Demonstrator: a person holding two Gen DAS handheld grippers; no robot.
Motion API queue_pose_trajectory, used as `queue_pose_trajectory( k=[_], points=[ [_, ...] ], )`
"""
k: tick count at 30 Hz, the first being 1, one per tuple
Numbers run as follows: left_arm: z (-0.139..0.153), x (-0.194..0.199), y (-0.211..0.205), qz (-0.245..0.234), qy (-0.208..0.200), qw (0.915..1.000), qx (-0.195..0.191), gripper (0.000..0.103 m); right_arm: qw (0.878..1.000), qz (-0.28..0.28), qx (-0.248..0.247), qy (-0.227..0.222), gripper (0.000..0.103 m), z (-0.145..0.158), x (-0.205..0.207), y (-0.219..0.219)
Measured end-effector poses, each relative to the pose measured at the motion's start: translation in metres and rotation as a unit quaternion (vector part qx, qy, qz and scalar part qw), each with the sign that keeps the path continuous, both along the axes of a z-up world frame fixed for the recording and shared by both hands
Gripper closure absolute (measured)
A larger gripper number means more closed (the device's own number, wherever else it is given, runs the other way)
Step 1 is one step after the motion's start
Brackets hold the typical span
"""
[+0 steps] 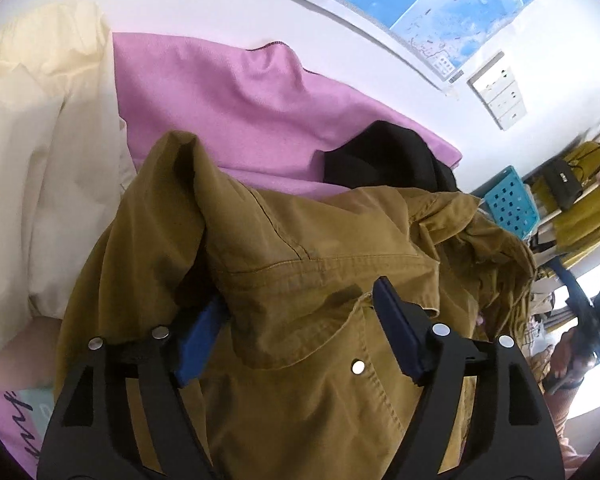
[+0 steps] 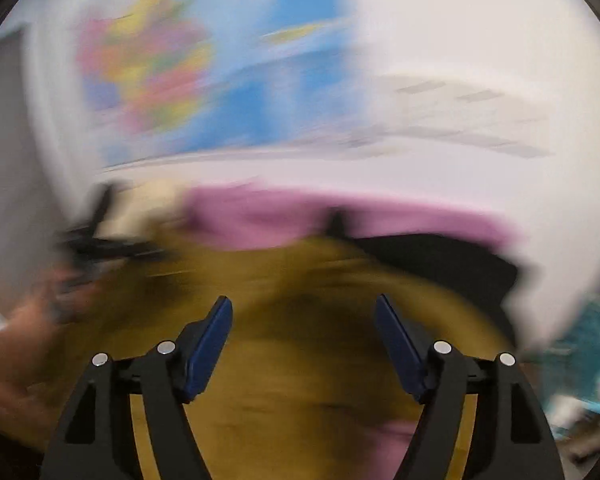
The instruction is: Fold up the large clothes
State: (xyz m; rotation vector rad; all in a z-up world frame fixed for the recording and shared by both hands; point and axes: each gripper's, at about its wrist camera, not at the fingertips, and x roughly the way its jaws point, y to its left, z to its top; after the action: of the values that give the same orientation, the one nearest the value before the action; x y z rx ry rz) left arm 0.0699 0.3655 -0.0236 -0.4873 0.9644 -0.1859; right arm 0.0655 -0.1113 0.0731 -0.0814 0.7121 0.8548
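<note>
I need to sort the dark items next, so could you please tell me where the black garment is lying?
In the left wrist view, the black garment lies right of centre on the pink sheet, just behind the far edge of the mustard jacket.

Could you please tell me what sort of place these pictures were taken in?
Probably a room in a home, perhaps a bedroom: a wall map hangs above a pink cloth heaped with clothes, including a mustard jacket, beside cluttered shelves.

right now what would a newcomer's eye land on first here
The crumpled mustard-brown jacket fills the middle, heaped on a pink sheet, with the left gripper open around a fold of it. Cream fabric lies at left, a black garment behind, and a blue map on the wall.
</note>
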Motion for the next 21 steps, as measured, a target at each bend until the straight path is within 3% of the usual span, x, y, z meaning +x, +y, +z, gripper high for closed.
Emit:
queue_pose_trajectory(
  k=[3,7,9,10,11,15,17,21],
  points=[
    [-0.003,0.004,-0.003,0.000,0.005,0.9999,0.010,0.029,0.989,0.047,0.027,0.134,0.031,-0.050,0.032,0.051],
    [-0.006,0.008,-0.002,0.006,0.017,0.9996,0.022,0.044,0.965,0.048,0.057,0.252,0.030,-0.106,0.072,0.094],
    [-0.006,0.011,0.002,0.009,0.023,0.9995,0.019,0.055,0.957,0.056,0.076,0.276,0.052,-0.120,0.082,0.108],
    [-0.005,0.013,0.004,0.011,0.024,0.9995,0.018,0.061,0.955,0.066,0.079,0.278,0.077,-0.120,0.085,0.113],
    [-0.002,0.016,0.008,0.012,0.022,0.9996,0.015,0.067,0.957,0.067,0.083,0.269,0.090,-0.116,0.088,0.115],
    [0.022,0.034,0.021,0.006,-0.001,0.9995,-0.033,0.070,0.961,0.062,0.166,0.213,0.095,-0.064,0.112,0.104],
    [0.037,0.046,0.021,0.001,-0.019,0.9993,-0.033,0.071,0.959,0.044,0.199,0.196,0.096,-0.044,0.130,0.098],
    [0.055,0.076,0.021,0.020,-0.036,0.9990,-0.014,0.066,0.963,0.003,0.188,0.195,0.097,-0.039,0.163,0.112]
  ],
)
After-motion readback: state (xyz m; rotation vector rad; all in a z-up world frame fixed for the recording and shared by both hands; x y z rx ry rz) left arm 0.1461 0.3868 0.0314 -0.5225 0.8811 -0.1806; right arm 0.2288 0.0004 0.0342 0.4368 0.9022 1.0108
